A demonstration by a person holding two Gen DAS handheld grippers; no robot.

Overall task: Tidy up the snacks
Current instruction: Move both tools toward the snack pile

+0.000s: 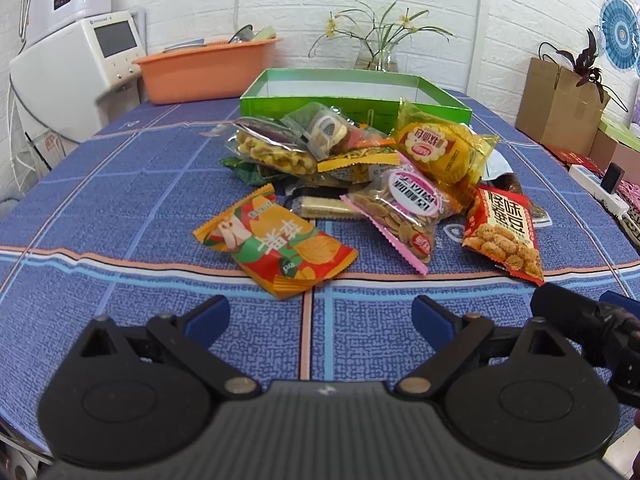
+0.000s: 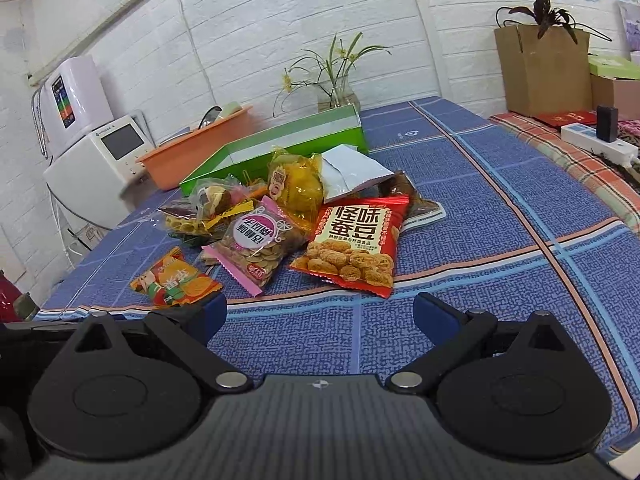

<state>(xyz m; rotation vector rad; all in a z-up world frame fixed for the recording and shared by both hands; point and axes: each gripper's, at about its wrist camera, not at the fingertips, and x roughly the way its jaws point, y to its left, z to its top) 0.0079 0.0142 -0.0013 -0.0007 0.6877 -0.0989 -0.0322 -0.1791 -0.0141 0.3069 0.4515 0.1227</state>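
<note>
A pile of snack packets lies on the blue checked tablecloth in front of an open green box [image 1: 352, 106], which also shows in the right wrist view [image 2: 280, 142]. Nearest are an orange-green chip packet [image 1: 276, 246] [image 2: 176, 282], a pink-edged seed packet [image 1: 404, 212] [image 2: 260, 246], a red bean packet [image 1: 506, 232] [image 2: 356, 248] and a yellow cake packet [image 1: 440, 152] [image 2: 296, 184]. My left gripper [image 1: 320, 314] is open and empty, just short of the chip packet. My right gripper [image 2: 320, 312] is open and empty, just short of the red packet.
An orange basin [image 1: 208, 68] and a white appliance [image 1: 76, 68] stand at the back left. A glass vase with a plant [image 1: 376, 54] stands behind the box. A cardboard box [image 1: 560, 108] and a power strip [image 1: 600, 192] sit at the right.
</note>
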